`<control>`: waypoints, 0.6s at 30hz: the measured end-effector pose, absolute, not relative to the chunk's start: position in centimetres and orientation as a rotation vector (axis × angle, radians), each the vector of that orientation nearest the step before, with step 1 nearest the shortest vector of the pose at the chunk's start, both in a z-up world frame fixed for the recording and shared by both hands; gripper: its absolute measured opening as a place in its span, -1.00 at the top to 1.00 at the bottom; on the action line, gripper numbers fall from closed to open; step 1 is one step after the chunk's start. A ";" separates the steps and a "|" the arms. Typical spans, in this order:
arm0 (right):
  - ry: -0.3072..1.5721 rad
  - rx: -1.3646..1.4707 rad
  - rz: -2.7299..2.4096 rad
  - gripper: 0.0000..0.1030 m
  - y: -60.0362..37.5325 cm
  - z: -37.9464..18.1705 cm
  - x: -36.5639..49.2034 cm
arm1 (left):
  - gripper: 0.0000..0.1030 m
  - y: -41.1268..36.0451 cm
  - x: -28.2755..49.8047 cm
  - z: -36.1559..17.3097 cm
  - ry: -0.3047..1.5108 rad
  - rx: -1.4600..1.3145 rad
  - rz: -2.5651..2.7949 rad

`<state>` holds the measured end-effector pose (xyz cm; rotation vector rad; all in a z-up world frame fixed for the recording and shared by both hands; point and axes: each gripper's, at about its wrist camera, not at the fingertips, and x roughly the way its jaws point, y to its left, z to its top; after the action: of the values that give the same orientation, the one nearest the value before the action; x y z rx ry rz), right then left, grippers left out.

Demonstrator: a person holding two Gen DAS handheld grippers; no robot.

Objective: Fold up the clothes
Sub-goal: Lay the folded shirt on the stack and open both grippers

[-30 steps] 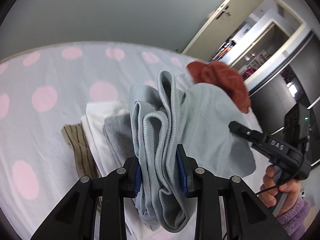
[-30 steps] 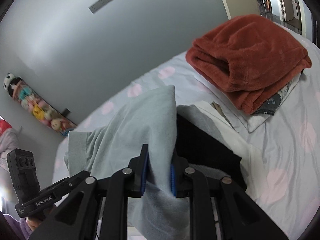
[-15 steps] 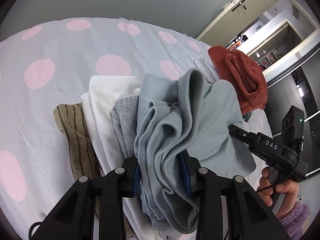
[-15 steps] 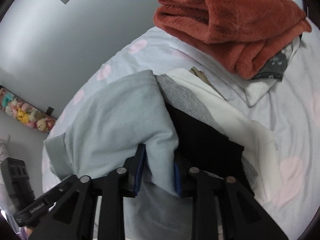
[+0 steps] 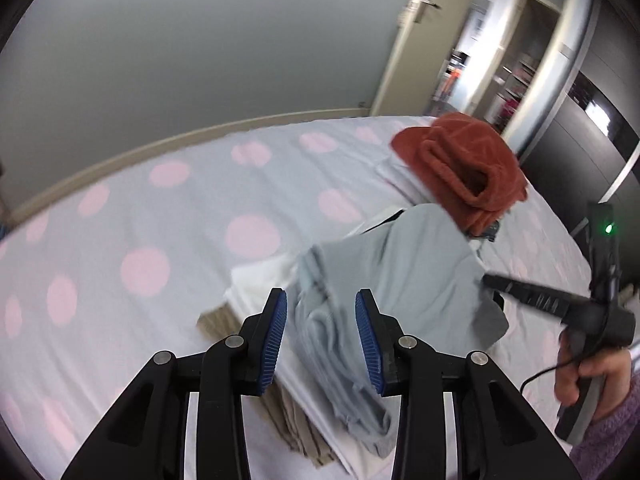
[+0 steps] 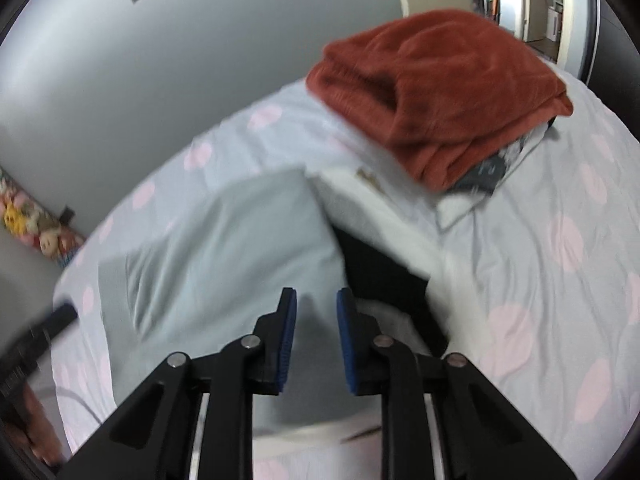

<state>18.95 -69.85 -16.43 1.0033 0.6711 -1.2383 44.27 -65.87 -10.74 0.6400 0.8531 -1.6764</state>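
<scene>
A bed point(image 5: 168, 216) under a pale grey sheet with pink polka dots fills most of both views, backed by a plain grey wall point(image 5: 200, 52); an open doorway point(image 5: 492, 60) shows at the upper right of the left wrist view.

On the far part of the bed sits a folded rust-red fleece point(image 6: 440, 88), resting on a pale folded piece and a dark patterned one whose corner point(image 6: 486, 172) sticks out from under it.

Nearer lies a stack of folded clothes: a white garment point(image 5: 256, 276), a tan striped one point(image 5: 296, 428) at the bottom edge, and a black one point(image 6: 380, 268) seen from the right wrist view. On top of this stack lies the light blue-grey sweatshirt point(image 5: 400, 272), loosely bunched, with its ribbed edge hanging toward the left wrist camera.

The left tool point(image 5: 322, 336) is above the sweatshirt's ribbed folds with its blue pads spread and clear of the cloth, closing slightly. The right tool point(image 6: 316, 340) hangs over the sweatshirt's near edge, its blue pads apart with a clear gap between them and pinching nothing; its jaws are closing.

At the right edge of the left wrist view, a hand point(image 5: 580, 376) in a purple fuzzy sleeve point(image 5: 612, 440) grips the right tool's black handle.
</scene>
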 end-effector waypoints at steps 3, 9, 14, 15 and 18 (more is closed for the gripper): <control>0.702 1.020 -1.259 0.61 -69.3 -17.7 19.0 | 0.41 -67.7 43.0 -11.6 0.815 0.693 -1.710; 0.693 1.098 -1.238 0.61 -69.9 -20.0 18.2 | 0.45 -71.0 43.8 -16.8 0.926 0.765 -1.601; 0.737 1.093 -1.202 0.62 -71.0 -21.5 18.6 | 0.39 -72.3 44.7 -19.6 0.995 0.777 -1.579; 0.737 1.097 -1.203 0.62 -71.2 -21.9 18.5 | 0.38 -72.4 44.9 -19.9 1.004 0.774 -1.579; 0.716 1.115 -1.206 0.62 -71.3 -22.4 18.2 | 0.37 -72.4 45.1 -20.1 1.015 0.770 -1.584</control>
<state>18.23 -71.25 -22.44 1.1151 0.7164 -1.2063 45.05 -72.44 -20.12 0.7705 1.0149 -1.5845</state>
